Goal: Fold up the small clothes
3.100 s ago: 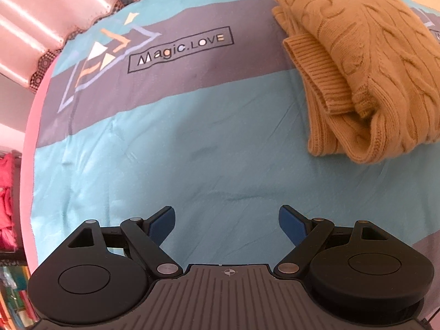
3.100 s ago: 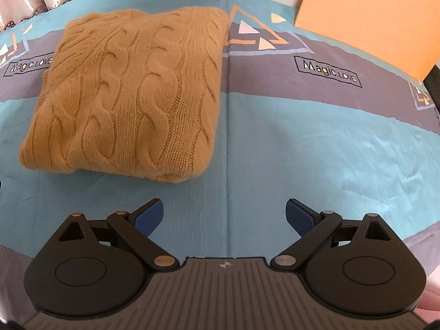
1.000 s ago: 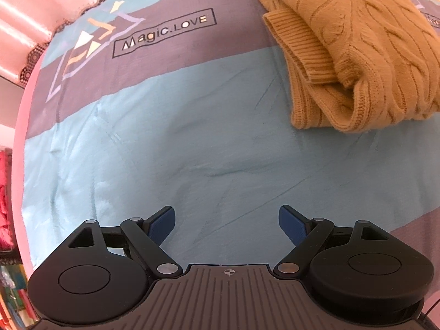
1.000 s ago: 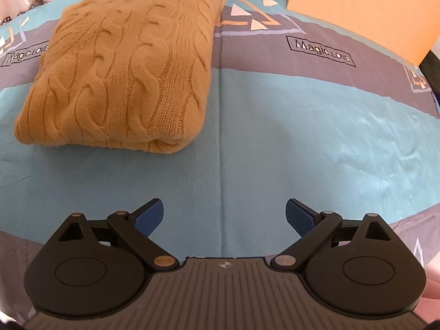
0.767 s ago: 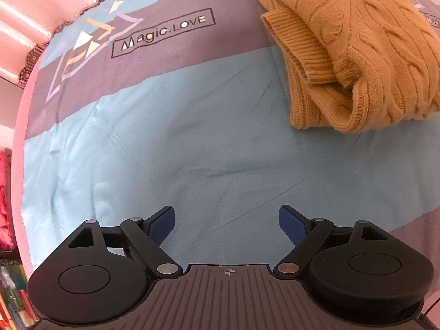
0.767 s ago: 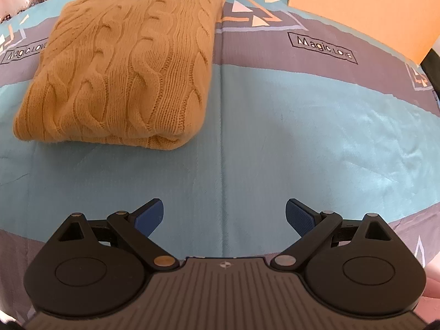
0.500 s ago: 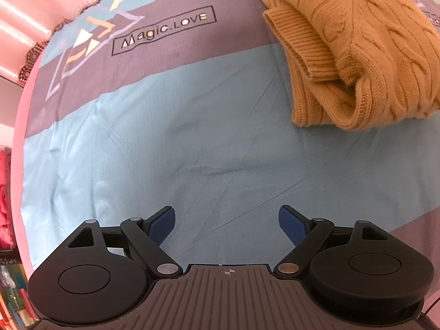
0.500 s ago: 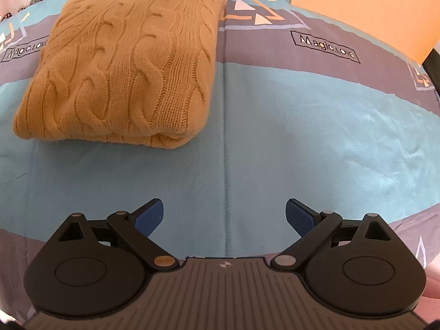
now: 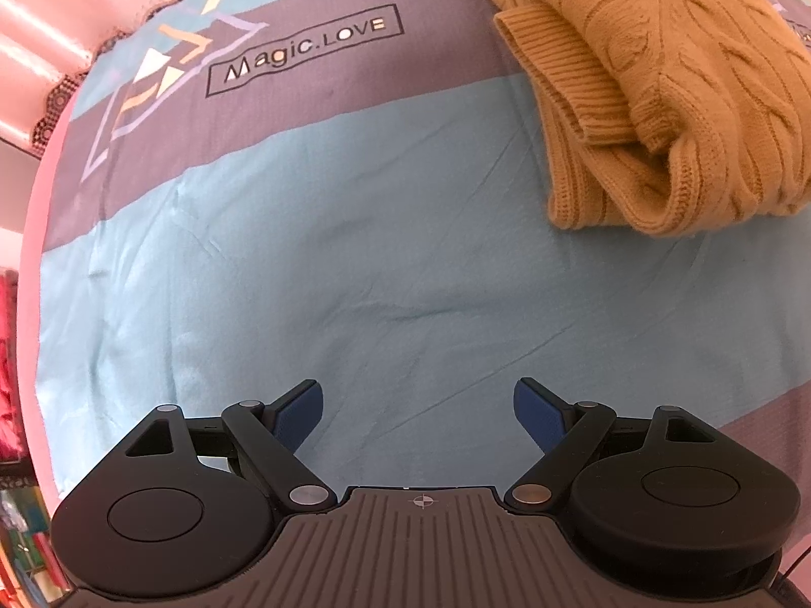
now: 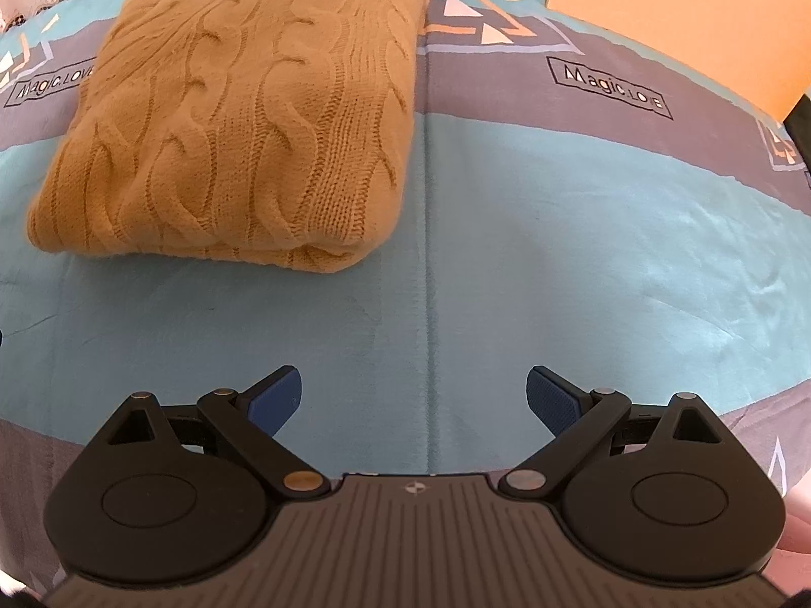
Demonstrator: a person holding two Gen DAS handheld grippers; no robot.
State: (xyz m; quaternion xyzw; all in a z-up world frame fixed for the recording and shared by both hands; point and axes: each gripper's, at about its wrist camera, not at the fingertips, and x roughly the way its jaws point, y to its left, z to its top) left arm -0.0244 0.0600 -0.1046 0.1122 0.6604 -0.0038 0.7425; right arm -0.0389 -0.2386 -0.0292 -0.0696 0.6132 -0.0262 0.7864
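A mustard cable-knit sweater [image 10: 243, 126] lies folded into a thick rectangle on the blue and grey bedspread [image 10: 557, 233]. In the left wrist view the sweater [image 9: 674, 81] is at the upper right, its ribbed cuffs and folded edges facing me. My left gripper [image 9: 418, 405] is open and empty, low over the bedspread [image 9: 304, 253], well left of and nearer than the sweater. My right gripper [image 10: 413, 390] is open and empty, in front of and right of the sweater, apart from it.
The bedspread carries "Magic.LOVE" labels [image 9: 304, 50] and triangle prints [image 10: 476, 15]. An orange board [image 10: 684, 15] stands at the back right. Pink-lit curtains [image 9: 76, 25] hang beyond the bed's far left edge.
Both grippers stay open and empty. The views have shifted only slightly; the sweater sits a little further right in the right wrist view. The sweater has not moved on the bed.
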